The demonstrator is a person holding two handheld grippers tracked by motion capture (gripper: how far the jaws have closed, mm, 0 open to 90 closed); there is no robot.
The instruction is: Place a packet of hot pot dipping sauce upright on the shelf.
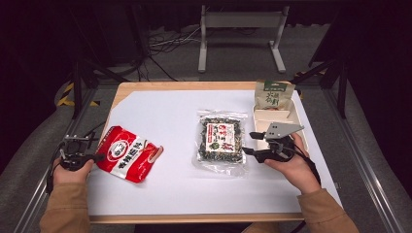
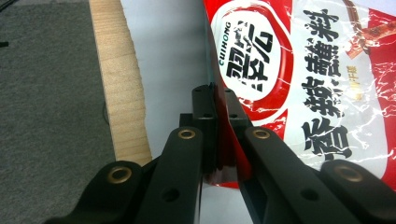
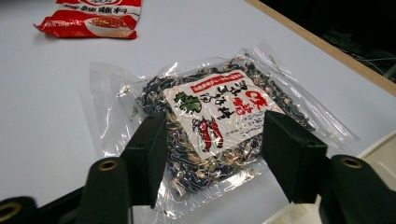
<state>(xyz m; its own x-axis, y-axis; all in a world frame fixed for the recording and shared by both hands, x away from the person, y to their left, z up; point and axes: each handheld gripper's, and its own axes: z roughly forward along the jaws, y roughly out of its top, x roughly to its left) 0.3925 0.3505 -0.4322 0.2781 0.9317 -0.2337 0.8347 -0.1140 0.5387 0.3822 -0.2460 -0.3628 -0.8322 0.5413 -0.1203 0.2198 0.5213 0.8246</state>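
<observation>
A red and white snack bag [image 1: 127, 153] lies at the left of the white table cover. My left gripper [image 1: 99, 157] is shut on its left edge; in the left gripper view the black jaws pinch the red bag [image 2: 299, 70] between the fingertips [image 2: 205, 105]. A clear packet of dark dried food [image 1: 220, 141] with a white label lies in the middle. My right gripper [image 1: 248, 143] stands open at its right edge. In the right gripper view the clear packet [image 3: 215, 116] lies just beyond and between the spread jaws, and the pads do not press on it.
A cream tray [image 1: 291, 116] stands at the back right with a green and tan bag [image 1: 273, 94] leaning in it. The wooden table edge [image 2: 119, 84] runs close to the left gripper. A metal stand [image 1: 240, 22] is on the floor beyond the table.
</observation>
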